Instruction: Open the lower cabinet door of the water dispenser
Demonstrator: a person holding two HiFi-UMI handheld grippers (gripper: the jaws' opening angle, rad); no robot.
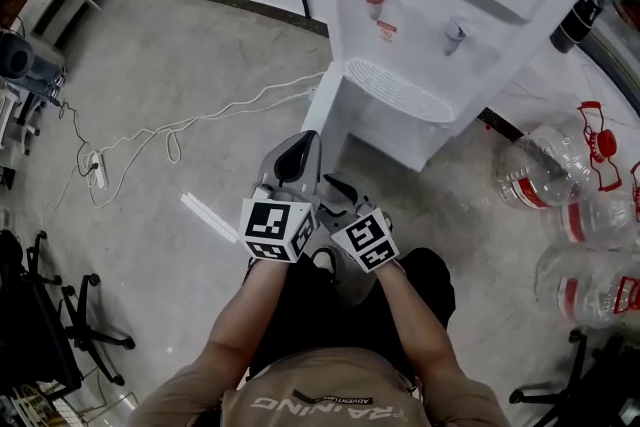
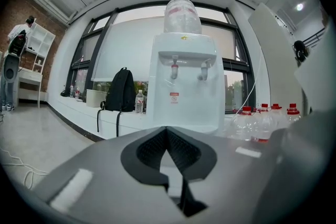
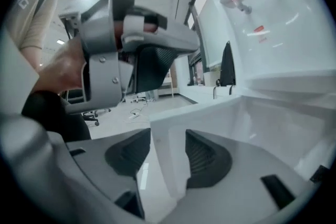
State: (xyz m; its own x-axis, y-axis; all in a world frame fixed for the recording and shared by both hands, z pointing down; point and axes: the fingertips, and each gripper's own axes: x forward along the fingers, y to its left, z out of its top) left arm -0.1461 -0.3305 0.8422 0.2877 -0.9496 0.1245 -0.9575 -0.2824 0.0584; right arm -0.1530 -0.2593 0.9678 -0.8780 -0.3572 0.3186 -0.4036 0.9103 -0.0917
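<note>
The right gripper (image 3: 168,136) has its jaws spread wide around the free edge of the white lower cabinet door (image 3: 170,157), with both pads against it. Just beside it the left gripper (image 2: 167,131) hangs with its jaws together, holding nothing, pointed at the water dispenser (image 2: 184,86). On the concrete floor a white cable (image 1: 215,115) trails off to the left, and empty water bottles (image 1: 542,170) lie to the right.

one water dispenser (image 1: 440,25), one cabinet door (image 3: 169,165), two taps (image 1: 375,0), three water jugs (image 1: 545,170), one backpack (image 2: 122,92), two tools: left tool (image 1: 299,151), right tool (image 1: 341,184).
</note>
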